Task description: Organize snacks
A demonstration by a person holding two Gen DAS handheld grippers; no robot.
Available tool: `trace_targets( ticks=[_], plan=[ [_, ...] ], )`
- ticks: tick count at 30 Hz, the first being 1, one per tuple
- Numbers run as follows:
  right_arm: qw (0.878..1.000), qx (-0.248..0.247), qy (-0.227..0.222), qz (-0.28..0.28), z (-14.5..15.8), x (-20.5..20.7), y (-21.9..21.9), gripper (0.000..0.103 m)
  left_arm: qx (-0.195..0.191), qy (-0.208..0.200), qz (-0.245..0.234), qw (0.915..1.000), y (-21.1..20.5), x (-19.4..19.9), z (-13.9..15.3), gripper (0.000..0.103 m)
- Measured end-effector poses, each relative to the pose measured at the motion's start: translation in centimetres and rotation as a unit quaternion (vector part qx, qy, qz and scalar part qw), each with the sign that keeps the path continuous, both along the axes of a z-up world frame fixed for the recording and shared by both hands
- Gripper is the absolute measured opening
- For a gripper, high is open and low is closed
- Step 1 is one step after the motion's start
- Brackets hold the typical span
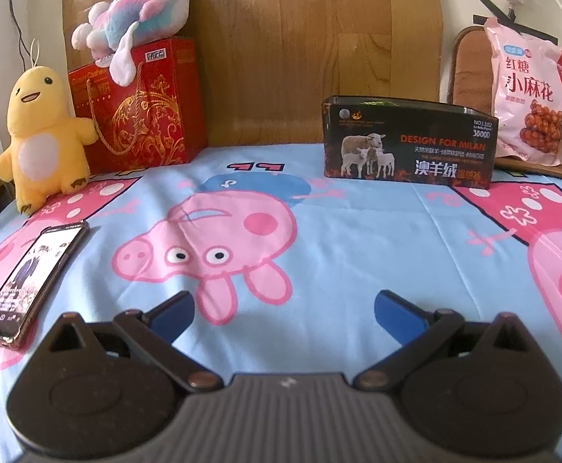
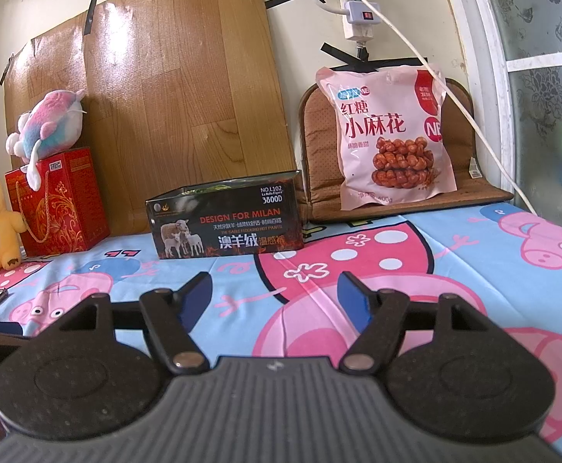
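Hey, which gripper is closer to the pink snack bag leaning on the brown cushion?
Right, probably. The right gripper faces the pink snack bag just right of its line, jaws open. The left gripper, also open, sees the bag far off to its right.

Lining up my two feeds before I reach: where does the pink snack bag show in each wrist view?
Left wrist: pink snack bag at far upper right, propped on the brown cushion.
Right wrist: pink snack bag upright, right of centre, leaning on the same cushion.
Shared landmark: the black tin box, left of the bag in both.
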State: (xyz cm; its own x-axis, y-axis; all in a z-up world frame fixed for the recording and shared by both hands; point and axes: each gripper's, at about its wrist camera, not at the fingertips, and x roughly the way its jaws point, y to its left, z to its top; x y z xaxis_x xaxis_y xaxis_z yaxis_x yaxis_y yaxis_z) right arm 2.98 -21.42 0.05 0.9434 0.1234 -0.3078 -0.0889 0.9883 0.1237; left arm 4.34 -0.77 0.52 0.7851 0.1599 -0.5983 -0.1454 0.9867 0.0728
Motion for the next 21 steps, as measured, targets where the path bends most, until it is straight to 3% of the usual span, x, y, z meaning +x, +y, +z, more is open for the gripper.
trace_targets(
  ticks=[21],
  plan=[
    [1.0, -0.001, 0.001, 0.0, 0.03, 0.05, -0.02, 0.074, 0.0, 0.01, -0.002, 0.9999, 0.11, 0.12, -0.16, 0.103]
  ],
)
